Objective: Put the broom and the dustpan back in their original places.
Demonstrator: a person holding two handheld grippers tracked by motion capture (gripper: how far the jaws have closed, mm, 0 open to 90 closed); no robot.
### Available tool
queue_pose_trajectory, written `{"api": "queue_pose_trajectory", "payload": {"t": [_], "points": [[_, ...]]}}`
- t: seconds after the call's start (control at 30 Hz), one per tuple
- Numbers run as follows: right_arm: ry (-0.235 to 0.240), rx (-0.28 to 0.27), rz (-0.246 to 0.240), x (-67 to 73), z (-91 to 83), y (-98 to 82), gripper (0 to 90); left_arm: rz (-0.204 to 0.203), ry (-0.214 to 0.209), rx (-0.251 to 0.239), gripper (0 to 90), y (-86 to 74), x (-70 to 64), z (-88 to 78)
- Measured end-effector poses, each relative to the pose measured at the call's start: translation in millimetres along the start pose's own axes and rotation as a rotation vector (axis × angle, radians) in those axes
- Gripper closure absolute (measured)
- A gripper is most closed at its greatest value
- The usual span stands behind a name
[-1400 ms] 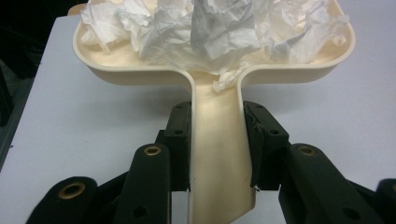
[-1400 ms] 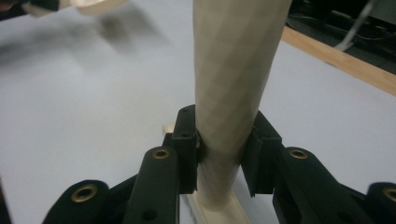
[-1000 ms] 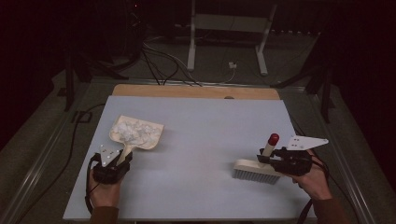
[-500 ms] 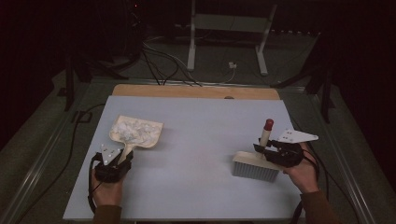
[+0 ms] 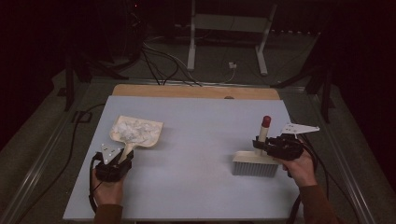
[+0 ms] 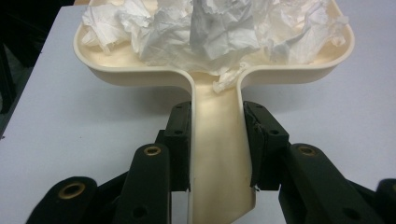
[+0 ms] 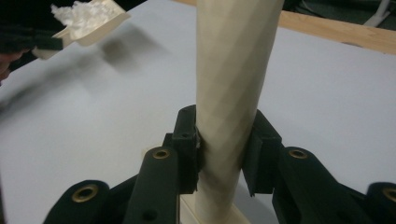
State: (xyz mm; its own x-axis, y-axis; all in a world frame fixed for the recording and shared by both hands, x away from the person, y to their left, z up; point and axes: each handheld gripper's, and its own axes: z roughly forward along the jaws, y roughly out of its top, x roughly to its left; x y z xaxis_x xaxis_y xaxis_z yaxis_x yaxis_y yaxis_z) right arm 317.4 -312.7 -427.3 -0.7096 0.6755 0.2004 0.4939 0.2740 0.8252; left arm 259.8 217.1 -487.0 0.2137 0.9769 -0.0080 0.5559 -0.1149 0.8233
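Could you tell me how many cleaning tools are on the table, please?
2: a cream dustpan full of crumpled paper at the left, and a brush with a red-tipped handle at the right.

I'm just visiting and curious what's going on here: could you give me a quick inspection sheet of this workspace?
Surface: pale blue tabletop with a wooden strip along its far edge.
Job's things: cream dustpan loaded with crumpled white paper; cream brush standing on its bristles, handle up, red tip on top.
Clutter: nothing seen.
Grippers: left gripper clamped on the dustpan's handle; right gripper clamped on the brush's handle, after its jaws have just been closing.
Cables: black cable trailing from the left gripper; more cables on the floor beyond the table.
Surroundings: dark room, grey metal stand legs behind the table.
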Motion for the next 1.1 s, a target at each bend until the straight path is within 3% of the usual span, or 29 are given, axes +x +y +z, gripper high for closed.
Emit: {"api": "queue_pose_trajectory", "payload": {"t": [0.23, 0.33, 0.4, 0.67, 0.8, 1.1], "points": [[0.039, 0.058, 0.009, 0.9, -21.3, -1.1, 70.7, 0.002, 0.000, 0.002, 66.3, 1.2, -3.1, 1.5], [0.083, 0.107, 0.027, -3.2, -22.3, -2.8, 70.7, 0.002, -0.001, 0.006, 66.3, 1.6, -5.5, 3.6], [0.088, 0.132, 0.040, -7.0, -18.0, -4.4, 70.6, 0.002, -0.003, 0.008, 66.3, 1.7, -7.0, 5.4], [-0.102, 0.138, 0.014, -10.0, 14.9, -2.8, 66.5, 0.000, 0.017, 0.012, 66.3, 2.8, -12.1, 11.0], [-0.196, 0.145, 0.036, -11.4, 32.5, -5.1, 65.3, -0.009, 0.031, 0.015, 66.3, 2.3, -12.9, 12.4], [-0.283, 0.129, 0.147, -25.0, 50.0, -14.4, 65.3, 0.002, 0.081, 0.034, 66.3, -1.5, -15.5, 19.5]]}}
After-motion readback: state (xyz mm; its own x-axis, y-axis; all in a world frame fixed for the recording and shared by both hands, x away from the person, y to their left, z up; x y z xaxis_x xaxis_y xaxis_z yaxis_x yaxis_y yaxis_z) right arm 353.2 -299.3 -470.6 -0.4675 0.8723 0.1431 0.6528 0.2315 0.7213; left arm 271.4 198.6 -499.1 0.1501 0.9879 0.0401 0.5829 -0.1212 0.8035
